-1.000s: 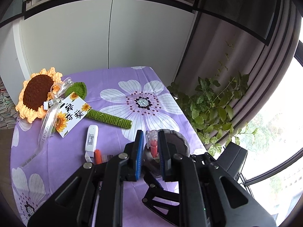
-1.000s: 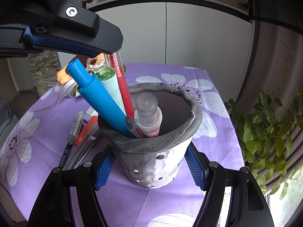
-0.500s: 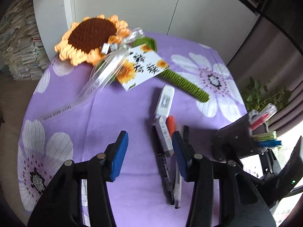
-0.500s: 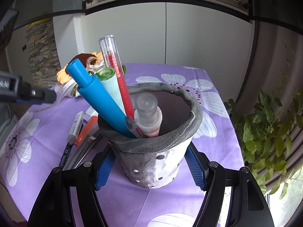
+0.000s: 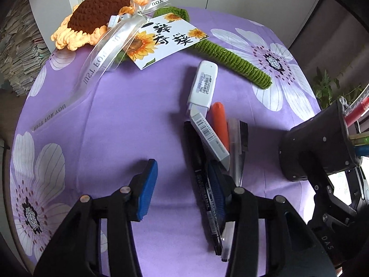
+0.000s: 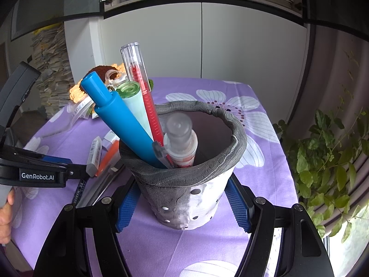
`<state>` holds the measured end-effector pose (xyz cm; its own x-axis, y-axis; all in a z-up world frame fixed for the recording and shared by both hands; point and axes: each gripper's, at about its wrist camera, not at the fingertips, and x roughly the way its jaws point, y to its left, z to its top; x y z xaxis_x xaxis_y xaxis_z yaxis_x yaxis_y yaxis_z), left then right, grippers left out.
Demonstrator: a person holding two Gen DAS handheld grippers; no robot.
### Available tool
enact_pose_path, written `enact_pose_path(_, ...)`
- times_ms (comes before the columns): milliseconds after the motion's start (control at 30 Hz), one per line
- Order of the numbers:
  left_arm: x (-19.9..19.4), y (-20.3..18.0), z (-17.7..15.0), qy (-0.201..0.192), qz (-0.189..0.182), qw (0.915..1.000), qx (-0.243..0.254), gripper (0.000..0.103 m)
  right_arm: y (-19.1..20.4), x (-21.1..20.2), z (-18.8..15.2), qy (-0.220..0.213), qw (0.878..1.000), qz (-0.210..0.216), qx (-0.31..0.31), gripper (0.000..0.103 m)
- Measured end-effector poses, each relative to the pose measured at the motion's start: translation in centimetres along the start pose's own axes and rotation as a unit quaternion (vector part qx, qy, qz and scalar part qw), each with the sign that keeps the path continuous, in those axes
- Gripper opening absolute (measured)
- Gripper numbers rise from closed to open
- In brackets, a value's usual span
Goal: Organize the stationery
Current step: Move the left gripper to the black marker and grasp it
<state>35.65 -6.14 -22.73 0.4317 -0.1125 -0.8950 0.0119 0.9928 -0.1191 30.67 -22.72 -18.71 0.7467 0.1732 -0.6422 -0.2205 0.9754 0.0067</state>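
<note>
My right gripper [image 6: 182,207] is shut on the grey pen holder [image 6: 189,184], which stands on the purple cloth. Inside it lean a blue marker [image 6: 120,117], a green tube [image 6: 136,106], a red pen [image 6: 143,87] and a small clear bottle [image 6: 181,140]. My left gripper [image 5: 182,175] hangs low over the loose pens with its jaws closing and only bare cloth between them. Its right finger covers part of a black marker [image 5: 200,161]. Beside that lie a white-grey marker [image 5: 211,138], an orange marker [image 5: 220,124], a clear pen [image 5: 235,152] and a white stick [image 5: 204,82].
A crocheted sunflower [image 5: 96,18] with a ribbon, a card [image 5: 166,39] and a green stem [image 5: 233,60] lies at the far side of the table. A leafy plant [image 6: 322,150] stands off the right edge. White cabinets rise behind. A hand [image 6: 4,217] holds the left gripper.
My left gripper let go of the red pen in the holder, then swung left and down to the pens on the cloth with its jaws wider. The right gripper kept still.
</note>
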Motion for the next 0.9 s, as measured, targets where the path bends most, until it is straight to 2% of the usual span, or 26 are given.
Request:
enact_pose_path(67,0.2,-0.2,0.1,-0.006,0.010,0.9999,0.004,0.041,0.0,0.0,0.0,0.000,1.000,0.000,0.000,0.072)
enact_pose_path(133,0.2,0.0,0.3,-0.012,0.022,0.9997,0.005,0.020,0.0,0.0,0.0,0.000,1.000,0.000,0.000,0.072)
enact_pose_path(167,0.3,0.1,0.3,-0.012,0.028,0.9995,0.005,0.013,0.0,0.0,0.0,0.000,1.000,0.000,0.000,0.072)
enact_pose_path(267,0.1,1.2,0.1,-0.009,0.045,0.9989,0.009,0.013,0.0,0.0,0.0,0.000,1.000,0.001,0.001,0.072)
enact_pose_path(400,-0.4,2.9,-0.7,-0.001,0.049,0.9988,0.011,0.013,-0.1,0.0,0.0,0.000,1.000,0.002,0.002,0.072)
enact_pose_path(633,-0.8,3.9,-0.5,0.010,0.026,0.9996,-0.007,0.017,-0.1,0.0,0.0,0.000,1.000,0.001,0.002,0.072)
enact_pose_path(733,-0.6,4.1,0.5,0.001,0.038,0.9991,-0.016,0.027,0.0,0.0,0.0,0.000,1.000,0.000,0.001,0.072)
enact_pose_path(900,0.5,4.0,1.5,0.015,0.063,0.9978,-0.011,0.028,0.0,0.0,0.0,0.000,1.000,0.001,0.002,0.072)
